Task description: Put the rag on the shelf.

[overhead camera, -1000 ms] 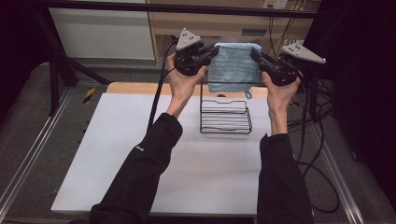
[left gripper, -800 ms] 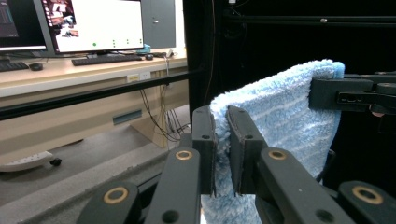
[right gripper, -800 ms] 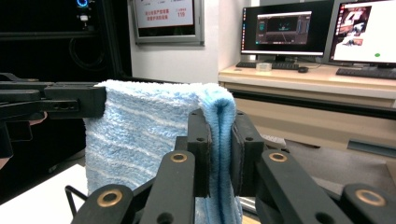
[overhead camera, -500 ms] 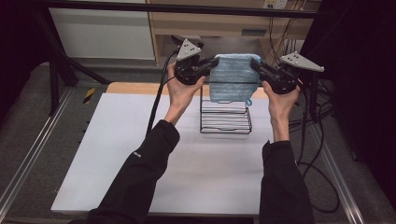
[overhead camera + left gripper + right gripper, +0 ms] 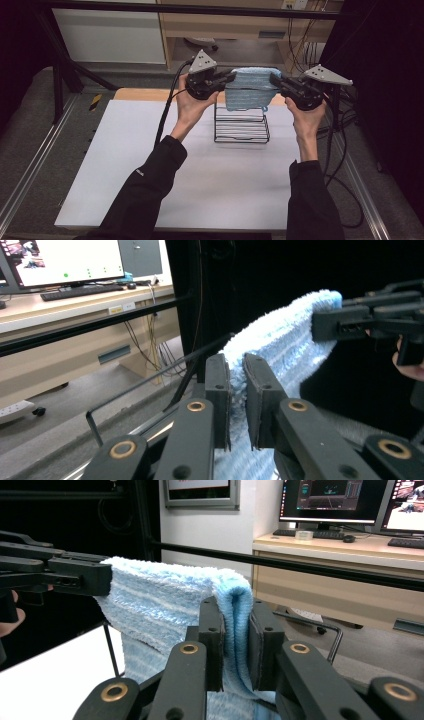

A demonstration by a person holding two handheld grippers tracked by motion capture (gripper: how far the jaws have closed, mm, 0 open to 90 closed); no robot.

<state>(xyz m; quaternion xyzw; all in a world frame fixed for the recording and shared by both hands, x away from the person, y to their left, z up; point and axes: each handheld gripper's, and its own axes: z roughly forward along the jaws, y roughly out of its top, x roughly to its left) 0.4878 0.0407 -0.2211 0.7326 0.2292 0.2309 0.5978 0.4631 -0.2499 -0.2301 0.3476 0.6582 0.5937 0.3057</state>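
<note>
Each tool was clenched on an upper corner of the blue towel (image 5: 248,89), left tool (image 5: 223,80) and right tool (image 5: 276,82) holding it folded and taut, just above the wire rack (image 5: 242,129) on the white surface (image 5: 150,165), probably so it could drape over the top bar. The towel's lower edge was cut off in both gripper views, and whether it touched the rack was hard to tell.

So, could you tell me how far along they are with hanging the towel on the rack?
Done: the folded blue towel is picked up, with the left gripper and right gripper each clamped on a top corner. In hand: it hangs stretched between them, above the black wire rack, its lower edge about level with the rack's top. Left: lowering it over the top bar and letting go.
</note>
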